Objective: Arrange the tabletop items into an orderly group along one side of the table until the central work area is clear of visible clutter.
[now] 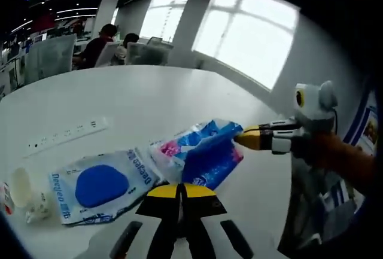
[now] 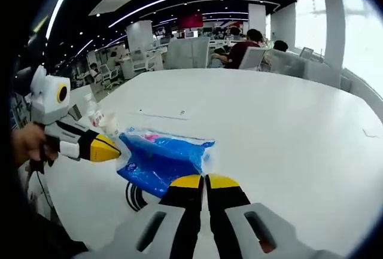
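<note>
In the left gripper view, the left gripper (image 1: pixel 179 190) sits lowest, its yellow-tipped fingers pressed together with nothing between them, their tips at the near edge of two plastic packs lying on the white table (image 1: pixel 149 100). The blue and white glove pack (image 1: pixel 99 186) lies flat to the left, and just beside it, overlapping its edge, the crumpled blue and pink bag (image 1: pixel 203 151). The right gripper (image 1: pixel 251 138) reaches in from the right, its yellow tip touching the bag's far corner; whether it pinches the bag cannot be told there. In the right gripper view, the right gripper's (image 2: pixel 205 182) own fingers are pressed together at the bag's (image 2: pixel 160 160) edge. Farther left a small cup (image 1: pixel 21 187) stands, and beyond the packs a white power strip (image 1: pixel 66 134) lies flat.
</note>
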A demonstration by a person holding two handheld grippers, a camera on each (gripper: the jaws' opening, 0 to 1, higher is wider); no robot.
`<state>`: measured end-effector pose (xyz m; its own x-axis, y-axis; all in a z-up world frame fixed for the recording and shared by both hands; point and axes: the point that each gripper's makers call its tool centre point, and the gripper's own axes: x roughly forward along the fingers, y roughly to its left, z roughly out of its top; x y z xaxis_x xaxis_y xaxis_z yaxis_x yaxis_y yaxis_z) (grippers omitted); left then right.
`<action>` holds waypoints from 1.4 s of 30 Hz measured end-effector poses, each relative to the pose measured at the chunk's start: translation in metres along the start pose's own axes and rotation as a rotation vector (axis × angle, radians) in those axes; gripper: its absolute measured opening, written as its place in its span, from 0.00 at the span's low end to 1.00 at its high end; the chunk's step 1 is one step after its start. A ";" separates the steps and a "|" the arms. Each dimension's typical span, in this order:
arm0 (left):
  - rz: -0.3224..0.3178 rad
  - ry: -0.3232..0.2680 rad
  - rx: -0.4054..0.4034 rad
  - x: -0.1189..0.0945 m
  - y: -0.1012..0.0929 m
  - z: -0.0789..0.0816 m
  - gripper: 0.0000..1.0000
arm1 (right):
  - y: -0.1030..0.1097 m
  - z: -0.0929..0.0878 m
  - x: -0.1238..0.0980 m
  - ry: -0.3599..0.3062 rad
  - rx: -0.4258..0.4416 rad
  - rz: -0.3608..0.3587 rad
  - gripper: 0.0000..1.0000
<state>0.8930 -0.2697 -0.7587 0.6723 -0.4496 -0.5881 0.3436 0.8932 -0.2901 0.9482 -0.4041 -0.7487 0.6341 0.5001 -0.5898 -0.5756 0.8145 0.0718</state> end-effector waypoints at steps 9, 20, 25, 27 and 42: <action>0.005 0.008 -0.031 0.024 0.009 0.005 0.00 | -0.015 0.001 0.022 -0.029 -0.006 -0.050 0.00; -0.023 0.016 -0.044 0.056 0.013 0.014 0.00 | -0.043 0.001 0.050 -0.044 0.003 -0.142 0.00; -0.031 0.034 -0.067 0.069 0.015 0.009 0.00 | -0.052 -0.008 0.064 -0.020 0.016 -0.154 0.00; -0.030 0.056 -0.077 0.081 0.020 0.002 0.00 | -0.052 -0.010 0.066 -0.010 0.016 -0.155 0.00; -0.029 0.128 -0.046 0.109 0.038 -0.003 0.00 | -0.063 -0.031 0.096 0.062 0.031 -0.164 0.00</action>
<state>0.9776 -0.2846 -0.8359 0.5725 -0.4733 -0.6695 0.3295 0.8805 -0.3407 1.0292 -0.4163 -0.8346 0.6842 0.3418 -0.6443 -0.4506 0.8927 -0.0049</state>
